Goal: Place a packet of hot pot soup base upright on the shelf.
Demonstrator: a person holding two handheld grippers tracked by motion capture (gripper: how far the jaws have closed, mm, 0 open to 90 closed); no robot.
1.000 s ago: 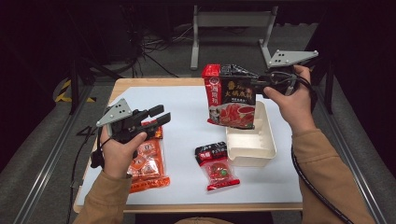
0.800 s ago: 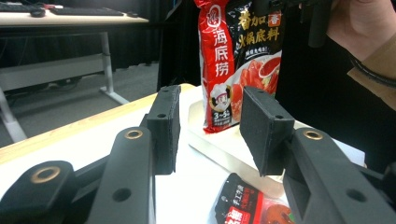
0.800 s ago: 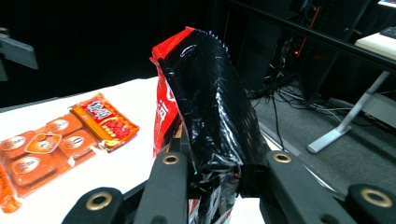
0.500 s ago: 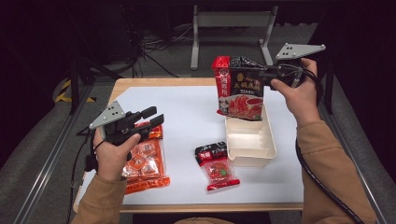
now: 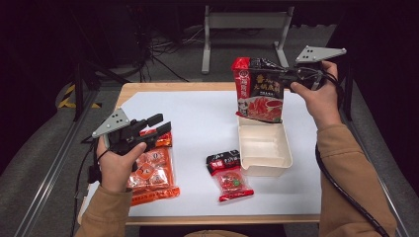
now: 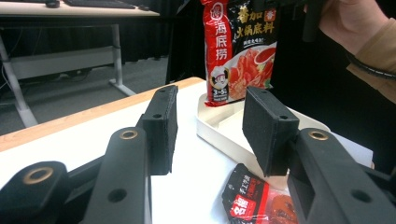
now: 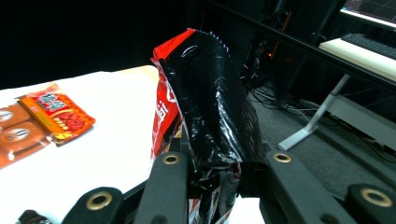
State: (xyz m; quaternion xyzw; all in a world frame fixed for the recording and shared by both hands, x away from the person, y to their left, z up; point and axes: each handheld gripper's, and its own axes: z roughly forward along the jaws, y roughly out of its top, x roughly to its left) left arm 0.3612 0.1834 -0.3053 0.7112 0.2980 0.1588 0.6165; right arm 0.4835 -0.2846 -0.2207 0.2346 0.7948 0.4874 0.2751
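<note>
right gripper [image 5: 284,75] clamps the red-black sauce pouch [image 5: 259,96] upper right, above the white tray [image 5: 264,148]; left gripper [image 5: 160,129], lower left, jaws half apart, empty.

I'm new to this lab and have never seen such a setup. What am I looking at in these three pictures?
A person sits at a table with a hand-held gripper in each hand. One picture looks down from above; the other two come from cameras riding on each gripper. The right gripper is shut on a large red-and-black pouch, held upright over the far end of a white tray. The left gripper is open and holds nothing, above an orange snack pack. A small red packet lies beside the tray.
</note>
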